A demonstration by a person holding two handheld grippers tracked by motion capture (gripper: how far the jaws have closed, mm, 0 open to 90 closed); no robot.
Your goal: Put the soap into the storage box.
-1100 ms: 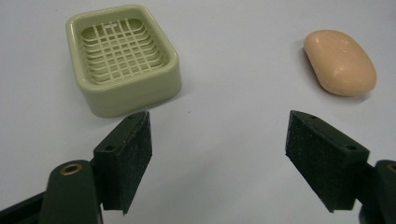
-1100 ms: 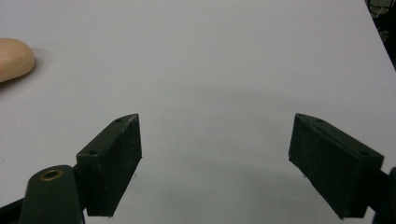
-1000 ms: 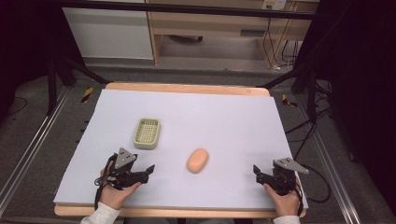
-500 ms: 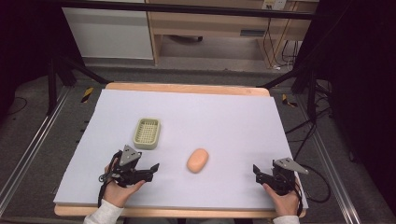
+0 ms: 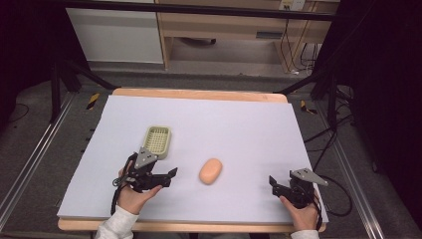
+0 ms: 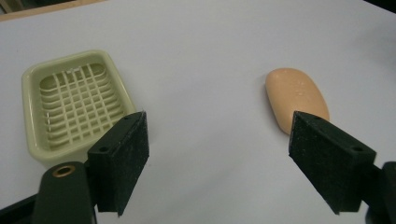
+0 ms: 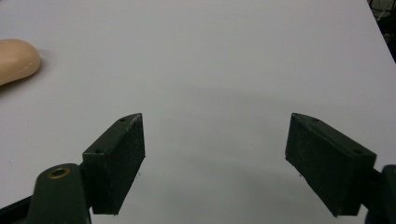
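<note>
A peach soap bar lies on the white table sheet, a little in front of centre. To its left and slightly farther back stands a pale green slotted soap dish, empty. My left gripper hovers just in front of the dish, pointing right towards the soap; its jaws are open, have just been opening, and hold nothing. In the left gripper view the dish sits past the left pad and the soap past the right pad. My right gripper, at the front right, is open with nothing between its jaws, which have just been closing a little; it faces bare sheet, with the soap far left.
The sheet covers a wooden tabletop whose edge shows at the back and front. Behind the table stand a wooden shelf unit and a white cabinet. Cables lie on the floor to the right.
My left gripper has moved a little to the right and away from the front edge, nearer the dish and soap, and its jaws stand wider. The right hand stayed put.
</note>
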